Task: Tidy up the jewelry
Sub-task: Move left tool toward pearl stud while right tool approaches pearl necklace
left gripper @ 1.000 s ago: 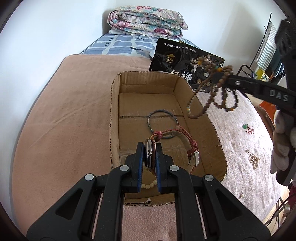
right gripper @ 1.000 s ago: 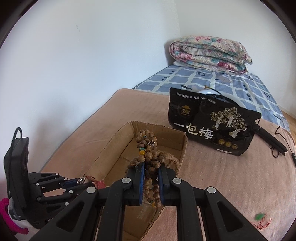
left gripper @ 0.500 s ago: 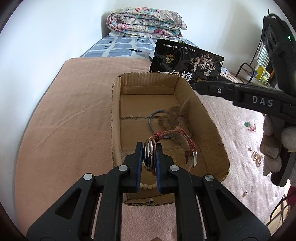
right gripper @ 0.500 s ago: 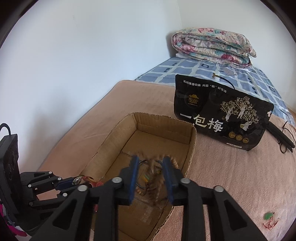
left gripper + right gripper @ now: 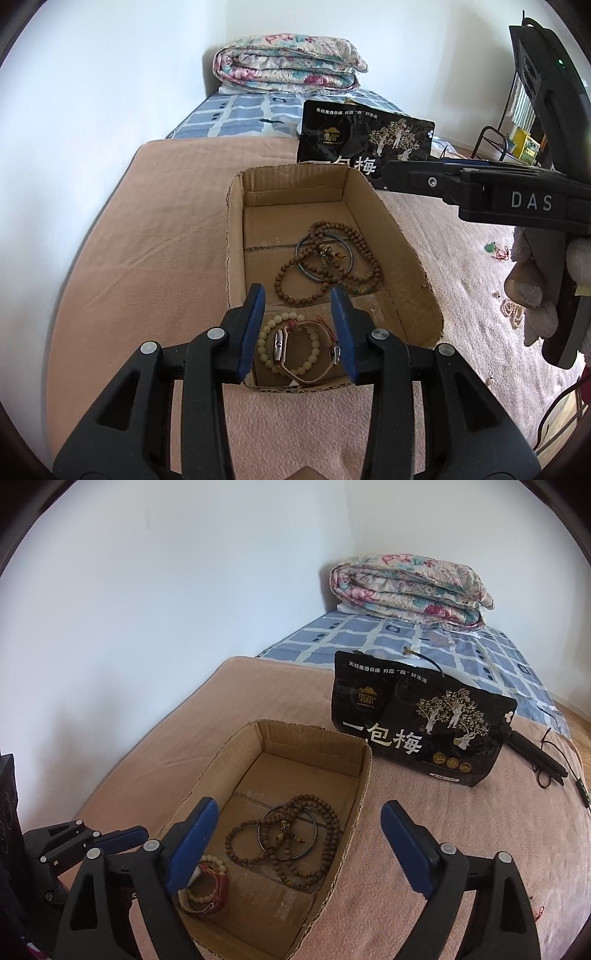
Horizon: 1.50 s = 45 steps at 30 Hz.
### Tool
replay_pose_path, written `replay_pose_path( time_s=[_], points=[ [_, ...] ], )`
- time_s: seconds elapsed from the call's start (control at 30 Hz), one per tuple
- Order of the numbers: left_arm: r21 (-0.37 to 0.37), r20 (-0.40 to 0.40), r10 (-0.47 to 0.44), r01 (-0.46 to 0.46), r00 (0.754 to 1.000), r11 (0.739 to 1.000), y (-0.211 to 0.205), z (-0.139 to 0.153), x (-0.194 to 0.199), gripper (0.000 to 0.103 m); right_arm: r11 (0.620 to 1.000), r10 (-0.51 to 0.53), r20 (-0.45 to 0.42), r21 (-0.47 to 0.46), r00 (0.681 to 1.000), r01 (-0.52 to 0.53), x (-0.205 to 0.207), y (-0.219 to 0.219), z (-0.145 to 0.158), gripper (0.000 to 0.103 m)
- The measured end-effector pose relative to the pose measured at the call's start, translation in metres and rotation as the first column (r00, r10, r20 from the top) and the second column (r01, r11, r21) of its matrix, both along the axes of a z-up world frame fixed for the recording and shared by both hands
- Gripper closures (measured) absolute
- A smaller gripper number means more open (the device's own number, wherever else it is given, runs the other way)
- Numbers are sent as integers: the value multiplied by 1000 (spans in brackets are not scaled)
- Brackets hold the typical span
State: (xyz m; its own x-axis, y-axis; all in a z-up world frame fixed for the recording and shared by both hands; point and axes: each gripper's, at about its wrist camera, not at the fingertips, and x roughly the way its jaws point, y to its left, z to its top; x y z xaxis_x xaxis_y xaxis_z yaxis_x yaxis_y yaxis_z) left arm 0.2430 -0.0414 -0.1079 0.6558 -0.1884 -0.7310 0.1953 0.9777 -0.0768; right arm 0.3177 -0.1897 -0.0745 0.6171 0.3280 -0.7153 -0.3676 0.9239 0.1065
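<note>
An open cardboard box (image 5: 236, 236) (image 5: 365, 775) sits on the pink blanket. On its floor lie a brown wooden bead string (image 5: 324, 254) (image 5: 282, 834), a metal bangle (image 5: 298, 258) (image 5: 314, 830), a pale bead bracelet (image 5: 314, 343) (image 5: 214, 858) and a red-strapped watch (image 5: 279, 343) (image 5: 221, 890). My left gripper (image 5: 297, 291) (image 5: 122, 840) hovers over the box's near end, jaws opening, and the watch lies loose below them. My right gripper (image 5: 300, 806) (image 5: 388, 173) hangs above the box's right side, jaws opening wide with nothing between them.
A black snack bag (image 5: 365, 140) (image 5: 417, 723) stands behind the box, with a folded floral quilt (image 5: 288, 62) beyond it. Loose pearls (image 5: 511, 312) and a green charm (image 5: 495, 248) lie on the blanket to the right. A black corded tool (image 5: 535, 757) lies by the bag.
The right jaws spread and the bead string fell into the box onto the bangle. The left jaws parted and the watch dropped to the box floor beside the pale bracelet.
</note>
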Motion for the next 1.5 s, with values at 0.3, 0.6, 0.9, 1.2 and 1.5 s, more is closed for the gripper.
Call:
replay_pose_path(
  time_s=[0.3, 0.6, 0.9, 1.2, 1.5],
  points=[
    [13, 42, -11, 11, 999, 1000, -6, 16, -15, 65, 1000, -12, 24, -9, 1000, 13, -15, -10, 10, 8],
    [27, 103, -31, 28, 994, 999, -18, 33, -37, 49, 999, -49, 46, 12, 998, 49, -39, -34, 20, 8],
    [51, 146, -85, 78, 986, 996, -45, 49, -54, 49, 996, -80, 93, -19, 992, 82, -69, -68, 32, 8],
    [67, 152, -136, 127, 979, 990, -74, 51, -60, 48, 988, -152, 101, -9, 983, 153, -93, -122, 33, 8],
    [84, 146, -190, 179, 971, 980, -100, 47, -65, 49, 970, -236, 114, -38, 965, 242, -113, -178, 31, 8]
  ],
)
